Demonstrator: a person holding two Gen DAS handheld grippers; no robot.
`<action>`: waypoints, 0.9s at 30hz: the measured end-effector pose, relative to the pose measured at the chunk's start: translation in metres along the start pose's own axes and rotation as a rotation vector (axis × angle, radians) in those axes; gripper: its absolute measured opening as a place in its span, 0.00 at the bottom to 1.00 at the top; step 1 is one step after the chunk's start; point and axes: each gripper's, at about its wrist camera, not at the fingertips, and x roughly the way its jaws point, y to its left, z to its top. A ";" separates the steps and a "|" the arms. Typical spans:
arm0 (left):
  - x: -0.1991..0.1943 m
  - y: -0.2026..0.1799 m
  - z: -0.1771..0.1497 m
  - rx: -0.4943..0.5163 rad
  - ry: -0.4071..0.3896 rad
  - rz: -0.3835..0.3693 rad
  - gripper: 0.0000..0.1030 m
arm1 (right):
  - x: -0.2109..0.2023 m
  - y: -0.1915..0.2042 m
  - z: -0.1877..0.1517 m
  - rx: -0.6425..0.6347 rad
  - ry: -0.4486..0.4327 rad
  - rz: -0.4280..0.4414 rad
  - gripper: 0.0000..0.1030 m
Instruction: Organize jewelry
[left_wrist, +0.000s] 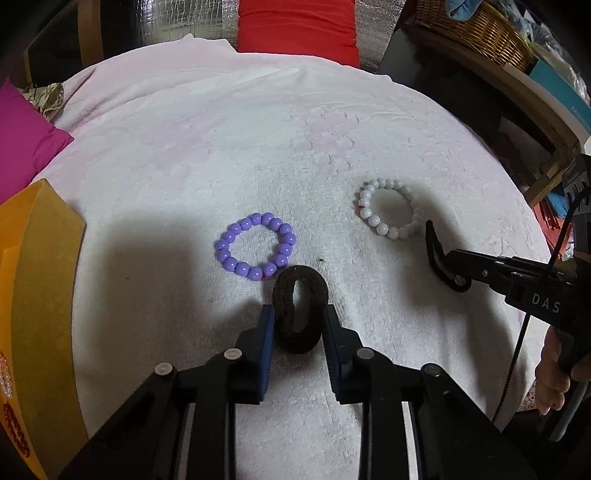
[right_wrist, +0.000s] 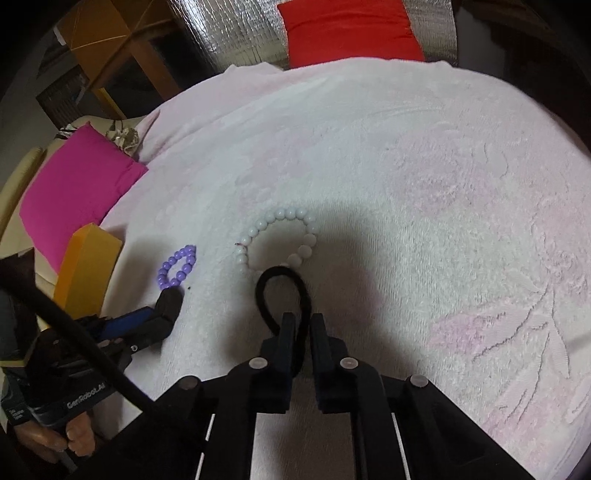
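Both grippers (left_wrist: 299, 314) (right_wrist: 303, 325) gripping black bands (left_wrist: 300, 308) (right_wrist: 282, 295)

A white towel (left_wrist: 258, 147) is covering the table, with a pink cushion (left_wrist: 26, 144) lying at its left edge. A red cushion (left_wrist: 295, 26) is leaning behind, and a wicker basket (left_wrist: 476, 29) is sitting far right.
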 end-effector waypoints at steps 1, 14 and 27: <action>0.000 0.001 0.000 -0.002 0.004 0.000 0.26 | 0.000 -0.001 0.000 -0.003 0.008 0.001 0.14; 0.006 -0.002 -0.002 0.008 0.015 0.023 0.31 | 0.002 0.014 -0.011 -0.117 -0.025 -0.029 0.38; -0.011 0.001 -0.001 0.007 -0.058 0.013 0.19 | -0.009 0.024 -0.011 -0.190 -0.104 -0.073 0.09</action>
